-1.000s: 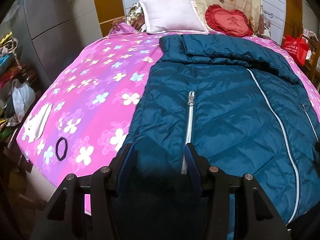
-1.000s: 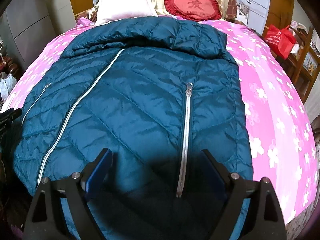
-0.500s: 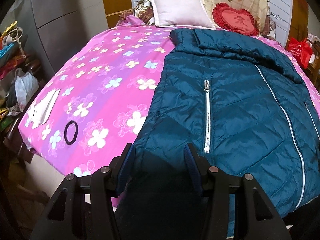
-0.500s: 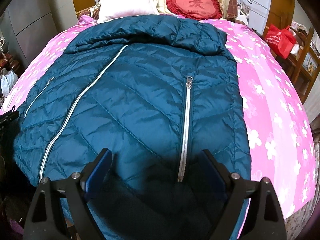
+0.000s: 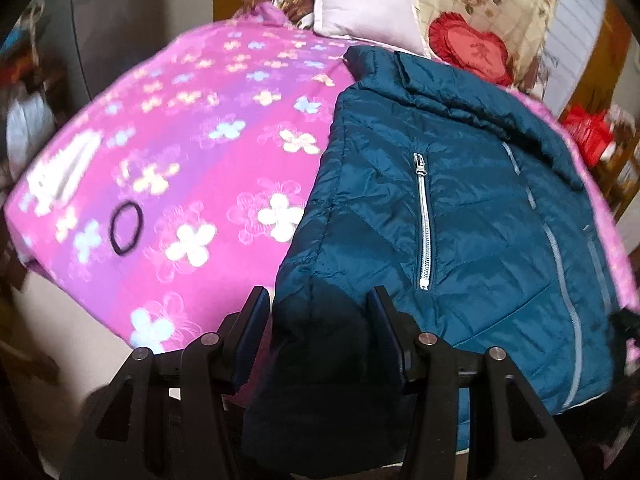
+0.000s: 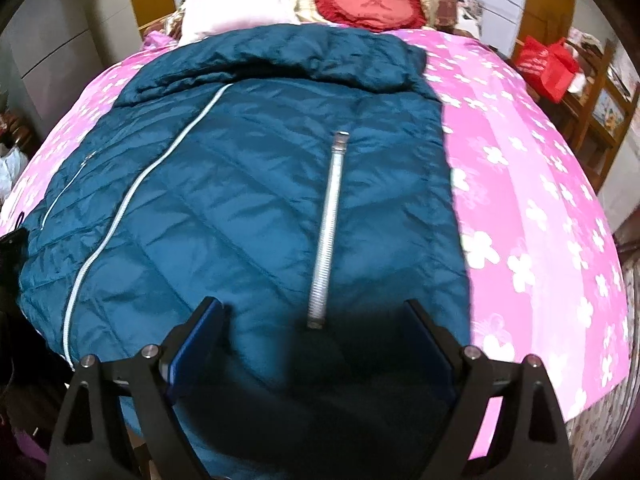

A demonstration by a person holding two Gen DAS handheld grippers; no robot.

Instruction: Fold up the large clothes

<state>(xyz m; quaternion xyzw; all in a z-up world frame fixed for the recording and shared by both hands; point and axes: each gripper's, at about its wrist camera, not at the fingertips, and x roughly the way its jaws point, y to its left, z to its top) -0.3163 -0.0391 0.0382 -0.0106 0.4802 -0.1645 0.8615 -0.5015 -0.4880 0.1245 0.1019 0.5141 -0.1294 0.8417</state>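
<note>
A large teal quilted jacket [image 5: 472,216] lies front up on the pink flowered bed [image 5: 200,128], its collar toward the pillows. It also shows in the right wrist view [image 6: 248,184], with its long front zipper on the left and a pocket zipper [image 6: 330,232] in the middle. My left gripper [image 5: 318,312] is shut on the jacket's near left hem corner, the cloth bunched between its fingers. My right gripper [image 6: 312,320] is wider apart, with the jacket's near right hem between its fingers; whether they grip the cloth is unclear.
A black hair tie [image 5: 126,226] and a white cloth [image 5: 66,168] lie on the bed's left part. A pale pillow [image 5: 364,12] and a red heart cushion [image 6: 368,2] sit at the head. A red bag [image 6: 546,66] stands on furniture to the right.
Both grippers have drawn back toward the foot of the bed, and the jacket's hem has come with them to the bed's near edge. The left view has swung left.
</note>
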